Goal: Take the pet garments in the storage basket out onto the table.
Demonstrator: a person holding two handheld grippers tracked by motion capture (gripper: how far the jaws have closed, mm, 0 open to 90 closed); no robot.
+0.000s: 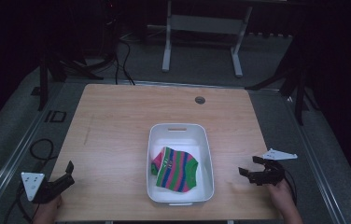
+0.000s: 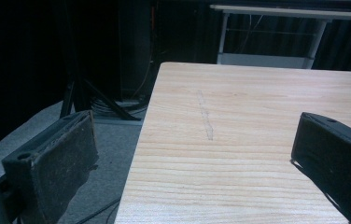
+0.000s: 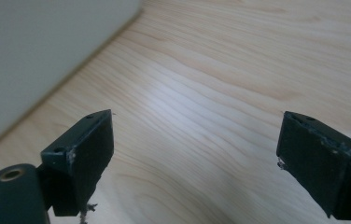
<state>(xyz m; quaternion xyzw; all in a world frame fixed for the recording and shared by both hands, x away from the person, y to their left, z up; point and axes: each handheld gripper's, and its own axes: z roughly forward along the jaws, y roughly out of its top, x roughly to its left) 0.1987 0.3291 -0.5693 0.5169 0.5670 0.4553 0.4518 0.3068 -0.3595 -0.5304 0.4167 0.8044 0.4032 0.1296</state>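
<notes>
A white plastic bin (image 1: 180, 129) stands on the wooden table (image 1: 117, 126), toward the front middle. Inside it lies a sock (image 1: 175, 169) striped in green, pink and blue, bunched at the near end. My left gripper (image 1: 67, 173) rests at the table's front left corner, open with nothing between its jaws; in the left gripper view its fingers (image 2: 52, 163) straddle the table's left edge. My right gripper (image 1: 249, 167) sits open to the right of the bin, empty, with the bin's white wall (image 3: 33, 51) close at the left in the right gripper view.
A round cable hole (image 1: 200, 100) marks the table's far edge. Beyond the table stand a grey desk frame (image 1: 201, 28) and black tripod legs (image 1: 299, 79). Cables (image 1: 43, 149) lie on the grey floor at the left.
</notes>
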